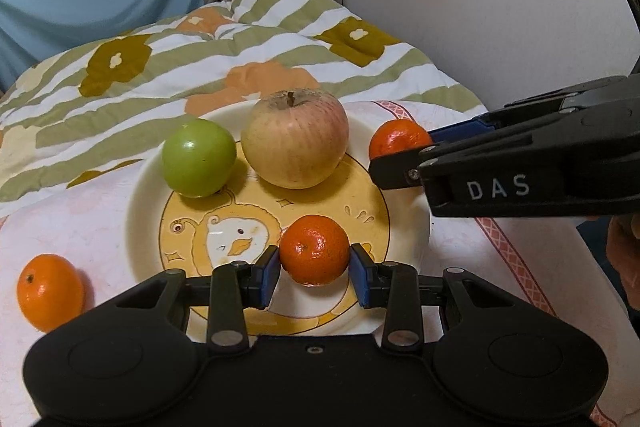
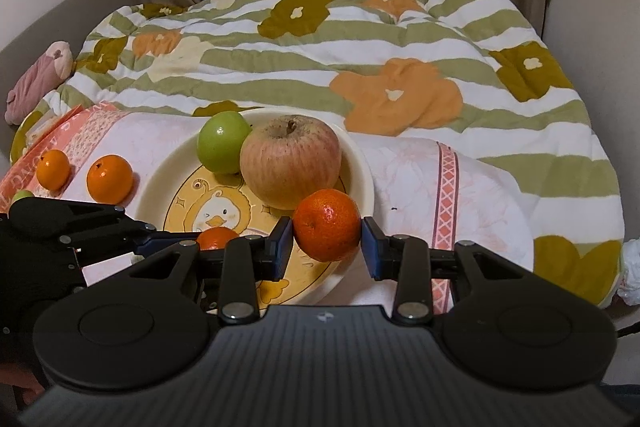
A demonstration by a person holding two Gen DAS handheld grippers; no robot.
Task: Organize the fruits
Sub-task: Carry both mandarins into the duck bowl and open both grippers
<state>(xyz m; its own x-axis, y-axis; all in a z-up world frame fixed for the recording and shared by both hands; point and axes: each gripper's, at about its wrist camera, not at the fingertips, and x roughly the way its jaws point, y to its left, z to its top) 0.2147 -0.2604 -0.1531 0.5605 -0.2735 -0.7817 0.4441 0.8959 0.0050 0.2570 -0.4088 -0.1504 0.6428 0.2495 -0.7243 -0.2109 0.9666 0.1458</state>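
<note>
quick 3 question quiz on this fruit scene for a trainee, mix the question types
1. True or false: the left gripper is shut on a tangerine.
2. Which fruits already lie on the duck plate? A) green apple and large apple B) two bananas C) a pear only
3. Fill in: the right gripper holds a ____ over the plate's rim.

Key: 1 true; 2 A; 3 tangerine
</note>
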